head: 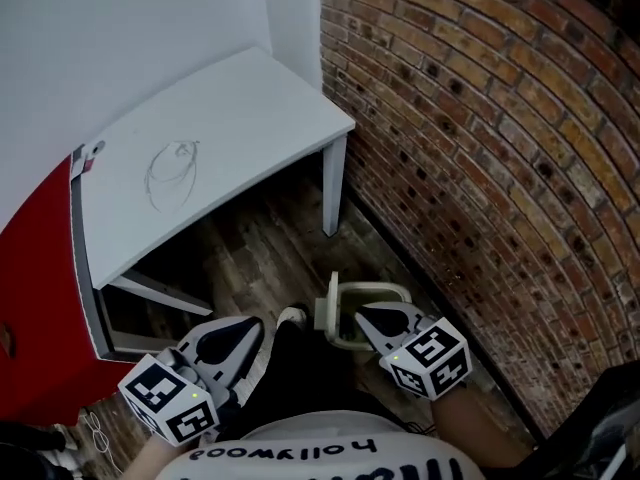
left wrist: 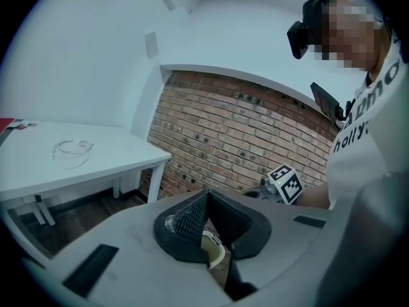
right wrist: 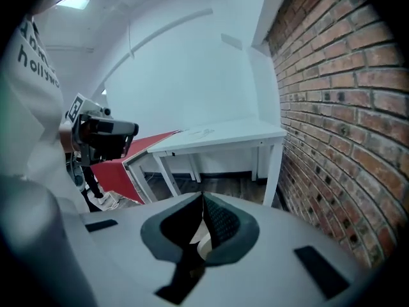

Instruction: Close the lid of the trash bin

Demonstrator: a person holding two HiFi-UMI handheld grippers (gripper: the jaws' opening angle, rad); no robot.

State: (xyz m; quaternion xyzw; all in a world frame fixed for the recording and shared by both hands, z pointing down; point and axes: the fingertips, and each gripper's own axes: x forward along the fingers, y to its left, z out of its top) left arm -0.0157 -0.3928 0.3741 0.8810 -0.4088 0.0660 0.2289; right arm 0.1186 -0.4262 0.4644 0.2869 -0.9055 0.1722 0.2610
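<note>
A small cream trash bin point(head: 382, 293) stands on the wooden floor beside the brick wall, and its lid point(head: 331, 306) is upright at the bin's left side. My right gripper point(head: 368, 318) hovers over the bin's near rim, jaws shut and holding nothing. To the left of the lid, apart from it, my left gripper point(head: 252, 330) is lower and also shut and empty. A cream part of the bin point(left wrist: 215, 252) shows below the left jaws in the left gripper view. A pale part of the bin point(right wrist: 203, 243) shows under the right gripper point(right wrist: 203, 198) in its own view.
A white table point(head: 230, 118) with a thin wire loop point(head: 172, 173) on it stands beyond the bin, one leg point(head: 333, 183) close to the brick wall point(head: 480, 148). A red panel point(head: 35, 298) is at the left. The person's dark trousers fill the floor between the grippers.
</note>
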